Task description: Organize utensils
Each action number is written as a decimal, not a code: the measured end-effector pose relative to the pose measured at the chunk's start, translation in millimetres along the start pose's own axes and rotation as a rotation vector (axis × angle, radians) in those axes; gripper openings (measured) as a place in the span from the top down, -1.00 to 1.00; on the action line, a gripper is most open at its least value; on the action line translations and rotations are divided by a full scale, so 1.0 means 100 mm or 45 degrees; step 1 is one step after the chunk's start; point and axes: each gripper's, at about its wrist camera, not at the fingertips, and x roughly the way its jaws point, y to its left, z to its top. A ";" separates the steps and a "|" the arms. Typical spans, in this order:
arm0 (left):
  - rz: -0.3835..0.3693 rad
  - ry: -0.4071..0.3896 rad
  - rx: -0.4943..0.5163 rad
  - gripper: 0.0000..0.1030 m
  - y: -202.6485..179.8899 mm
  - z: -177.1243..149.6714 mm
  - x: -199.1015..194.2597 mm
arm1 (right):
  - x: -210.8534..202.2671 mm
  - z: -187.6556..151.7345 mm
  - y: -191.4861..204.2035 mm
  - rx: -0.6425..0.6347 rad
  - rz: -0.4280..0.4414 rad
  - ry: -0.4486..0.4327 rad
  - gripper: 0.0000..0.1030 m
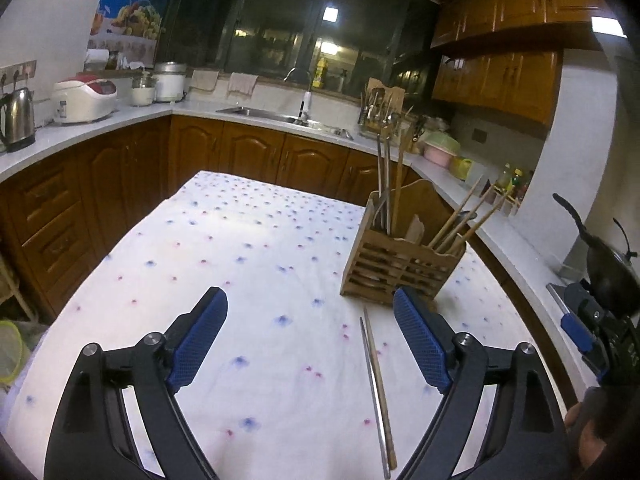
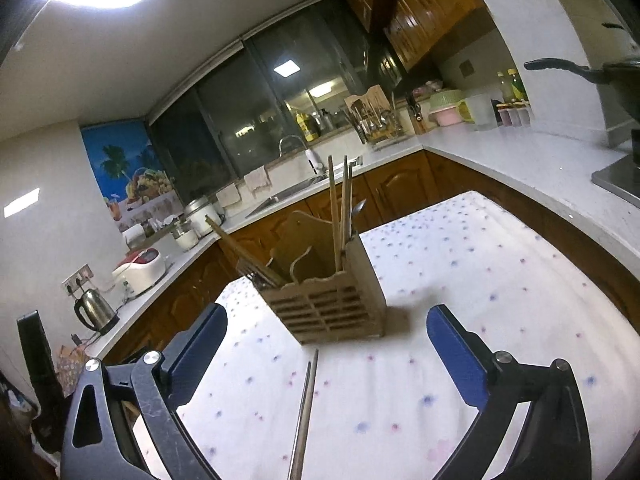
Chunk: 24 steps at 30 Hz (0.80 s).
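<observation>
A slatted wooden utensil holder (image 1: 394, 266) stands on the dotted white tablecloth (image 1: 240, 248), with chopsticks (image 1: 464, 220) and metal utensils (image 1: 383, 176) standing in it. It also shows in the right wrist view (image 2: 332, 304). A pair of chopsticks (image 1: 378, 392), one metal and one wooden, lies flat on the cloth in front of the holder, also in the right wrist view (image 2: 306, 412). My left gripper (image 1: 310, 316) is open and empty above the cloth, the chopsticks lying just inside its right finger. My right gripper (image 2: 326, 334) is open and empty, the chopsticks lying between its fingers.
Wooden cabinets and a white counter run around the table. On the counter are a kettle (image 1: 16, 118), a rice cooker (image 1: 84, 98), a sink (image 1: 264, 114), a utensil rack (image 1: 384, 108) and a black wok (image 1: 608, 268) at the right.
</observation>
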 end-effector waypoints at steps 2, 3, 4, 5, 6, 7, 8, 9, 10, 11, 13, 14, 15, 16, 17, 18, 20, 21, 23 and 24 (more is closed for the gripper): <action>-0.003 -0.031 0.012 -0.76 0.00 -0.02 -0.11 | -0.09 -0.01 0.05 -0.030 -0.006 -0.020 -0.96; -0.006 -0.053 0.017 -0.79 0.00 -0.03 -0.18 | -0.13 -0.01 0.07 -0.042 -0.008 -0.028 -0.96; -0.005 -0.080 0.022 -0.90 0.00 -0.03 -0.24 | -0.19 -0.01 0.11 -0.063 -0.009 -0.046 -0.96; 0.002 -0.123 0.023 -1.00 0.00 -0.05 -0.33 | -0.25 -0.02 0.15 -0.088 -0.012 -0.071 -0.97; 0.012 -0.158 0.023 -1.00 0.01 -0.07 -0.38 | -0.33 -0.03 0.19 -0.120 -0.022 -0.103 -1.00; 0.023 -0.189 0.027 -1.00 0.02 -0.09 -0.42 | -0.41 -0.06 0.23 -0.159 -0.037 -0.144 -1.00; 0.033 -0.210 0.034 -1.00 0.02 -0.13 -0.45 | -0.48 -0.09 0.27 -0.199 -0.055 -0.187 -1.00; 0.045 -0.220 0.043 -1.00 0.02 -0.18 -0.47 | -0.55 -0.13 0.32 -0.246 -0.081 -0.232 -1.00; 0.051 -0.222 0.052 -1.00 0.02 -0.23 -0.49 | -0.62 -0.19 0.35 -0.295 -0.108 -0.273 -1.00; 0.055 -0.221 0.062 -1.00 0.03 -0.30 -0.49 | -0.67 -0.24 0.38 -0.332 -0.129 -0.303 -1.00; 0.064 -0.216 0.081 -1.00 0.03 -0.40 -0.51 | -0.75 -0.37 0.37 -0.374 -0.158 -0.332 -1.00; 0.070 -0.212 0.096 -1.00 0.03 -0.45 -0.51 | -0.77 -0.42 0.35 -0.376 -0.163 -0.332 -1.00; 0.076 -0.208 0.115 -1.00 0.02 -0.52 -0.52 | -0.79 -0.47 0.32 -0.371 -0.167 -0.324 -1.00; 0.081 -0.206 0.130 -1.00 0.02 -0.56 -0.53 | -0.79 -0.53 0.28 -0.360 -0.166 -0.308 -1.00; 0.088 -0.205 0.144 -1.00 0.02 -0.61 -0.54 | -0.80 -0.55 0.27 -0.355 -0.167 -0.298 -1.00; 0.090 -0.201 0.153 -1.00 0.01 -0.66 -0.56 | -0.80 -0.59 0.25 -0.348 -0.173 -0.283 -1.00; 0.080 -0.189 0.155 -1.00 0.03 -0.73 -0.58 | -0.82 -0.66 0.24 -0.343 -0.171 -0.265 -1.00; 0.079 -0.187 0.156 -1.00 0.03 -0.76 -0.59 | -0.83 -0.70 0.23 -0.342 -0.172 -0.254 -1.00; 0.081 -0.180 0.164 -1.00 0.04 -0.82 -0.60 | -0.84 -0.77 0.25 -0.351 -0.165 -0.239 -1.00; 0.084 -0.182 0.168 -1.00 0.03 -0.85 -0.61 | -0.84 -0.79 0.26 -0.358 -0.164 -0.234 -1.00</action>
